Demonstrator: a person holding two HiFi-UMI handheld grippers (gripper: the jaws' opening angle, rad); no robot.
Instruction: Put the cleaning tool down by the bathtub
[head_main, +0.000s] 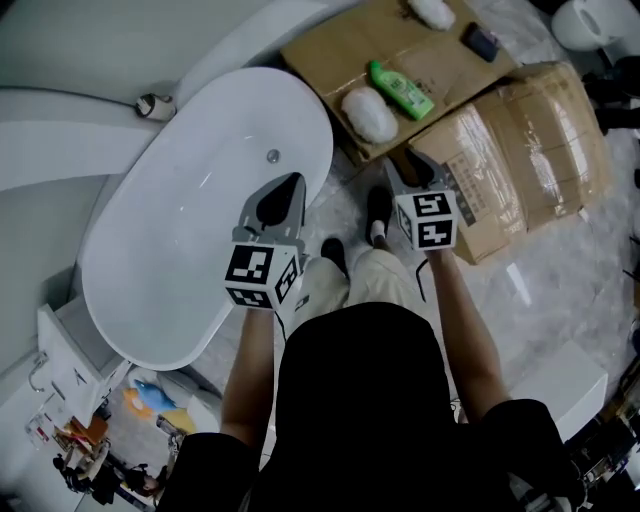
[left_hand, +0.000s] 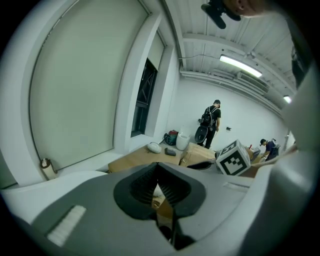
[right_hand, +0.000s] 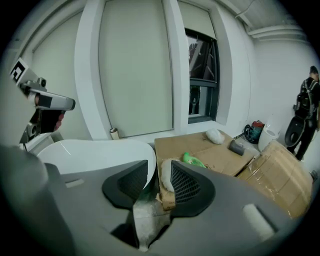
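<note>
A white fluffy cleaning pad (head_main: 369, 114) lies on flattened cardboard (head_main: 320, 50) beside the white bathtub (head_main: 190, 230). A second white pad (head_main: 432, 12) lies farther back. My left gripper (head_main: 283, 200) hovers over the tub's right rim, its jaws shut with nothing in them (left_hand: 158, 168). My right gripper (head_main: 415, 170) hangs above the floor at the cardboard's near edge, open and empty (right_hand: 159, 167). Through its gap I see the near pad (right_hand: 165, 175) and the tub's edge (right_hand: 95, 150).
A green bottle (head_main: 400, 90) and a dark object (head_main: 481, 40) lie on the cardboard. A taped cardboard box (head_main: 520, 150) stands to the right. My shoes (head_main: 378, 210) are on the marble floor by the tub. People (left_hand: 212, 120) stand far off.
</note>
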